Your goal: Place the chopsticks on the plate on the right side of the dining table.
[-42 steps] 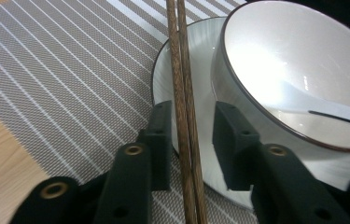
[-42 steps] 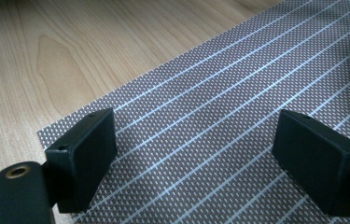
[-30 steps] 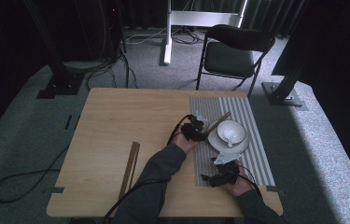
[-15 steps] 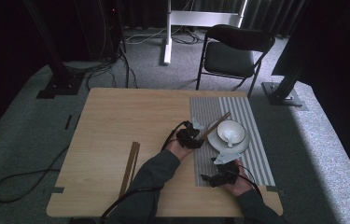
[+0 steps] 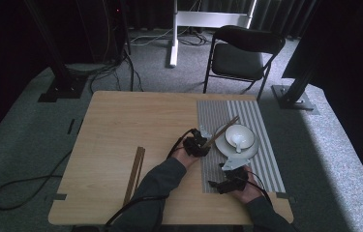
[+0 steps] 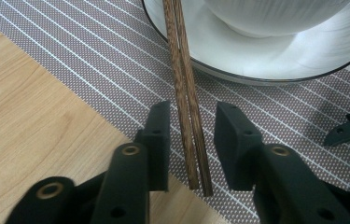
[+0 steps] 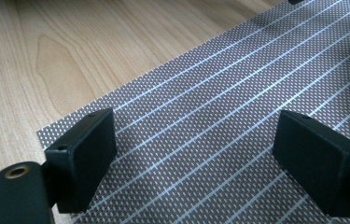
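A pair of brown wooden chopsticks lies slanted, far end on the rim of a white plate, near end on the striped grey placemat. A white bowl with a white spoon stands on the plate. My left gripper straddles the chopsticks' near end, open, with a small gap on each side. My right gripper hovers wide open and empty over the placemat's near left corner.
A second long brown wooden piece lies on the wooden table to the left of my left arm. A black folding chair stands beyond the table's far edge. Cables trail on the grey floor.
My left gripper has drawn back toward the person along the chopsticks, to their near end. The chopsticks, bowl and right gripper have stayed in place.
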Tool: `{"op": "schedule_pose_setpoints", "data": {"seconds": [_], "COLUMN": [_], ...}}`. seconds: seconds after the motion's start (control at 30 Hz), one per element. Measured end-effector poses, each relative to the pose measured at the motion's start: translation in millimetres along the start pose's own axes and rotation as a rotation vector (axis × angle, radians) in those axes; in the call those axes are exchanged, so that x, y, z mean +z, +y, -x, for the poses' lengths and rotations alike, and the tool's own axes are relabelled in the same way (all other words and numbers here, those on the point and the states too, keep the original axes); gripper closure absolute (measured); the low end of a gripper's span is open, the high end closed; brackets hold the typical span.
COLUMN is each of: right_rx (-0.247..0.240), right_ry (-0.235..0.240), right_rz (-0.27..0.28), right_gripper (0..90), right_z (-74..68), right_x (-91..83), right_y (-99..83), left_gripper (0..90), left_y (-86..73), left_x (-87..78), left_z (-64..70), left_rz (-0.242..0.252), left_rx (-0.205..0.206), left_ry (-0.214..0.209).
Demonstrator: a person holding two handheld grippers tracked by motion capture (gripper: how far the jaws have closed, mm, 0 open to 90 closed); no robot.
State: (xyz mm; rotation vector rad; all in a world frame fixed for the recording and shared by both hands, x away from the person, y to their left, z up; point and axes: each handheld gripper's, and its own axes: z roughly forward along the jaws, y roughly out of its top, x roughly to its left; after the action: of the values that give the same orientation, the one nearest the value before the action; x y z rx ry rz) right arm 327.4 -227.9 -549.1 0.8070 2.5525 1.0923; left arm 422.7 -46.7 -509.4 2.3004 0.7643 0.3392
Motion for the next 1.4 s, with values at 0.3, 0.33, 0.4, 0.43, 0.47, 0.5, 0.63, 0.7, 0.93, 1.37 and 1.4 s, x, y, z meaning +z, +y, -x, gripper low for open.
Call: {"op": "schedule_pose_setpoints", "data": {"seconds": [0.3, 0.33, 0.4, 0.43, 0.47, 0.5, 0.63, 0.7, 0.93, 1.37, 1.4], "right_rx": [-0.010, -0.007, -0.004, -0.001, -0.004, -0.005, -0.005, -0.006, 0.020, 0.059, 0.060], "right_ry": [0.006, 0.011, 0.013, 0.015, 0.015, 0.019, 0.028, 0.029, 0.011, -0.067, -0.078], "right_rz": [-0.005, -0.009, -0.011, -0.014, -0.015, -0.015, -0.008, 0.001, 0.037, 0.086, 0.089], "right_gripper": [19.9, 21.7, 23.9, 25.0, 26.1, 26.8, 29.1, 30.2, 32.7, 37.4, 37.5], "right_z": [-2.3, -2.6, -3.4, -3.9, -4.1, -4.8, -7.0, -7.8, -9.6, -3.9, -2.3], "right_x": [-2.1, -2.8, -3.8, -4.5, -5.0, -6.1, -9.5, -13.8, -34.0, -73.3, -76.0], "right_y": [1.0, 1.1, 1.2, 1.2, 1.2, 1.1, 1.9, 3.4, 4.0, -6.5, -7.6], "left_gripper": [76.4, 76.7, 77.8, 78.4, 78.7, 79.1, 79.5, 79.6, 79.6, 79.7, 79.7], "left_y": [2.7, 3.3, 4.4, 4.9, 5.6, 6.1, 8.0, 9.4, 14.8, 21.9, 22.7], "left_x": [3.2, 3.0, 3.3, 3.2, 3.4, 3.5, 6.6, 8.0, 12.5, 17.7, 17.7], "left_z": [0.5, -0.1, -1.4, -2.0, -3.1, -4.1, -6.9, -8.0, -12.6, -18.1, -18.6], "left_rz": [-0.005, -0.007, -0.006, -0.007, -0.006, -0.009, -0.009, -0.011, -0.007, -0.002, -0.005], "left_rx": [0.014, 0.018, 0.015, 0.016, 0.016, 0.017, 0.019, 0.023, 0.037, 0.063, 0.069], "left_ry": [0.003, 0.005, 0.006, 0.007, 0.008, 0.008, 0.008, 0.007, 0.000, -0.014, -0.016]}}
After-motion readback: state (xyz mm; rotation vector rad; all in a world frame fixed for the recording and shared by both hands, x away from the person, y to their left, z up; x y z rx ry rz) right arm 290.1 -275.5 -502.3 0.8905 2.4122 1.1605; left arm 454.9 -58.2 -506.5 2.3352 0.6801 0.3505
